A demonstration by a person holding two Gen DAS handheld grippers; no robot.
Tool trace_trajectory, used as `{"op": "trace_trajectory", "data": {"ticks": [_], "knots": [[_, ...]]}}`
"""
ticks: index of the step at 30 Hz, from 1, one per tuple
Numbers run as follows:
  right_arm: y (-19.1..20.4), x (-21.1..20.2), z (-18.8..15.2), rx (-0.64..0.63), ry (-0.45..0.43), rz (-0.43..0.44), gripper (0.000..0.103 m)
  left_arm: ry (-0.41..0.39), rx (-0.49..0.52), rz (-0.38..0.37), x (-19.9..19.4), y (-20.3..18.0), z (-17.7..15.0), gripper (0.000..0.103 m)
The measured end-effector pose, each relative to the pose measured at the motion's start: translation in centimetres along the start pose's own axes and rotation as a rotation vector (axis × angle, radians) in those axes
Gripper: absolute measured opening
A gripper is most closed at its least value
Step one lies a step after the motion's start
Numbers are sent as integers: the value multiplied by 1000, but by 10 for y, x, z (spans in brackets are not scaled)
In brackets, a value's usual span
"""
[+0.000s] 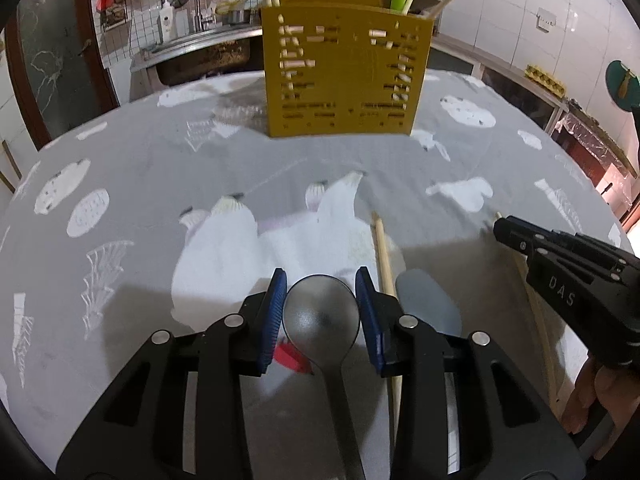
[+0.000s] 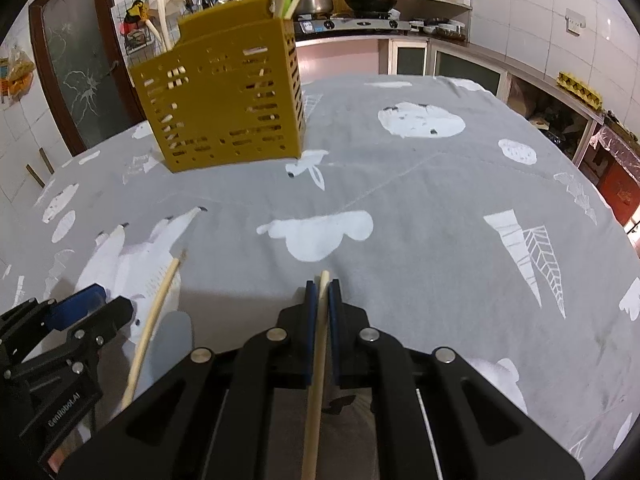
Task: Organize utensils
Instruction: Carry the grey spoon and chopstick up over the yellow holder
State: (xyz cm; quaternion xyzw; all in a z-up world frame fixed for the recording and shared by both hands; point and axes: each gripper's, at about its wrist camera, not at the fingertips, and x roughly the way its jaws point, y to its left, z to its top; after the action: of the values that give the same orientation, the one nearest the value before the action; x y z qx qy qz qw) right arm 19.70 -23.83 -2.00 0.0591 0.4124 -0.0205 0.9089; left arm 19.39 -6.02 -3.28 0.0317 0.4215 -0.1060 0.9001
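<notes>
A yellow slotted utensil holder [image 1: 344,72] stands at the far side of the table, with chopsticks in it; it also shows in the right wrist view [image 2: 228,108]. My left gripper [image 1: 322,308] has its blue pads on either side of a dark metal spoon [image 1: 323,316], whose bowl fills the gap; it looks lifted, casting a shadow to the right. A loose chopstick [image 1: 384,264] lies on the cloth just right of it. My right gripper [image 2: 323,300] is shut on another chopstick [image 2: 318,344], low over the cloth.
The table carries a grey cloth with white prints [image 2: 400,184]. A kitchen counter with a sink [image 1: 200,48] and a stove [image 2: 352,20] lies behind. The right gripper [image 1: 560,272] shows at the right in the left wrist view.
</notes>
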Motion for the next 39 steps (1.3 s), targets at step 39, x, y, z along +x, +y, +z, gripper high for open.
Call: {"op": "trace_trajectory", "data": {"ticks": [39], "knots": [[-3,-81,91,31,-518,33,6,-389,17,71,-65,42,97,34]]}}
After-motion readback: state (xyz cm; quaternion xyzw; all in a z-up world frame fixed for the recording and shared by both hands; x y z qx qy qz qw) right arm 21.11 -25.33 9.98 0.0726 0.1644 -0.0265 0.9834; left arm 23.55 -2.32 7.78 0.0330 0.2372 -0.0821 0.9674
